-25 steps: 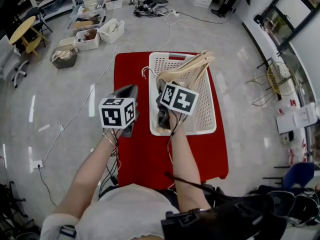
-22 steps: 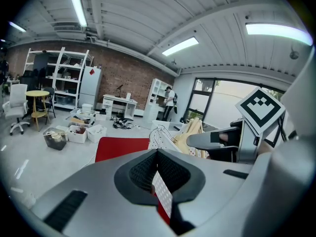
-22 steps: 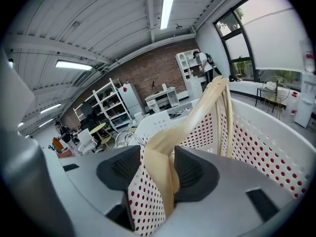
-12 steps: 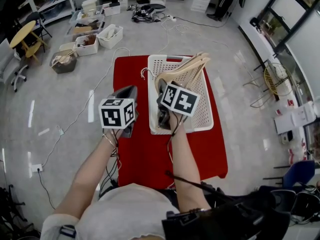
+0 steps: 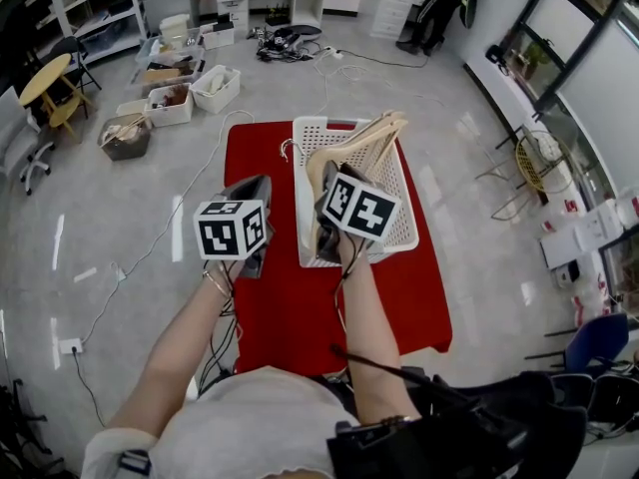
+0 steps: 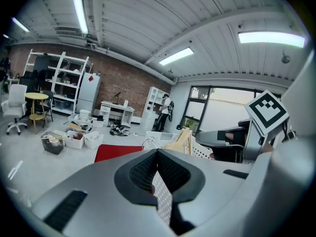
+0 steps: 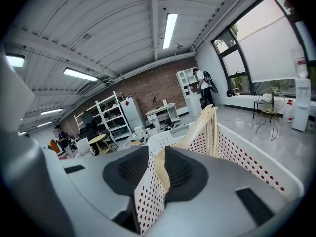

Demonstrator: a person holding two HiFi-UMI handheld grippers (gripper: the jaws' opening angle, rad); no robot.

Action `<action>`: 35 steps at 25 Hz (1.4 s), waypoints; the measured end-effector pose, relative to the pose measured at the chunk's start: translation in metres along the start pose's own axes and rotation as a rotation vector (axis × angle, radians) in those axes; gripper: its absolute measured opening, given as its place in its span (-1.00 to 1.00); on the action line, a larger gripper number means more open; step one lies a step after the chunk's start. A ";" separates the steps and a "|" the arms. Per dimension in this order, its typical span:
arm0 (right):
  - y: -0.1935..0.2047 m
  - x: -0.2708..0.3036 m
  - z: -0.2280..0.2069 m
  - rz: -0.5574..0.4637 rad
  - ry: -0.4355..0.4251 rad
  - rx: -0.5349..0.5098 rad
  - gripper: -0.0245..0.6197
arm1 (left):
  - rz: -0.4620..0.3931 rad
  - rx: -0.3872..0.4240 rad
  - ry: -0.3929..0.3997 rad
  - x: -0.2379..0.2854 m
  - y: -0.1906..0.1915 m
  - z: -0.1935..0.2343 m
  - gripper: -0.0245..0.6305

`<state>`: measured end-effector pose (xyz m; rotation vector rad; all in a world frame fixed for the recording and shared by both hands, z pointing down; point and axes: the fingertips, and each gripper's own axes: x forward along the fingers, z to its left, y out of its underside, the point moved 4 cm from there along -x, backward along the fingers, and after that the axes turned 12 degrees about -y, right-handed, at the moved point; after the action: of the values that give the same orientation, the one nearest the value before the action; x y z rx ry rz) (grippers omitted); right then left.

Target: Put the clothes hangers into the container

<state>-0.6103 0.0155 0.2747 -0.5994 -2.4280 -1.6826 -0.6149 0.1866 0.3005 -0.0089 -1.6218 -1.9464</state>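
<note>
Red cloth [image 5: 419, 297] with grey floor [image 5: 120, 228] around, white basket [image 5: 397, 198] on it, wooden hangers [image 5: 359, 143] already inside, leaning toward the far end. My right gripper [image 7: 157, 153] sits at the basket's near left wall; jaws just been closing, now clamped on that wall plus nearest hanger's tip. My left gripper [image 6: 158, 152] hangs left of basket over cloth, jaws pinched together, empty.

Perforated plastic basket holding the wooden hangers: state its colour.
Perforated plastic basket: white; head view shows it best.
</note>
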 end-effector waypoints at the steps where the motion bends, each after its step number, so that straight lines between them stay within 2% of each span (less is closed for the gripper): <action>1: -0.001 -0.005 0.003 -0.007 0.006 -0.008 -0.59 | -0.005 -0.006 0.005 -0.005 -0.001 0.000 -0.93; 8: 0.006 -0.039 0.021 -0.059 0.067 -0.102 -0.77 | -0.027 0.008 0.021 -0.040 0.001 0.001 -0.93; 18: 0.062 -0.078 0.067 -0.045 0.089 -0.076 -0.86 | -0.076 0.061 0.044 -0.110 0.016 0.029 -0.93; 24: 0.093 -0.103 0.092 -0.078 0.136 -0.069 -0.87 | -0.059 0.034 0.058 -0.133 0.029 0.053 -0.93; 35: 0.155 -0.144 0.142 -0.085 0.206 -0.024 -0.87 | -0.005 0.069 0.153 -0.183 0.065 0.073 -0.93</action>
<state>-0.4018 0.1574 0.3098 -0.3116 -2.3202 -1.7127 -0.4625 0.3266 0.3099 0.1669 -1.5880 -1.8460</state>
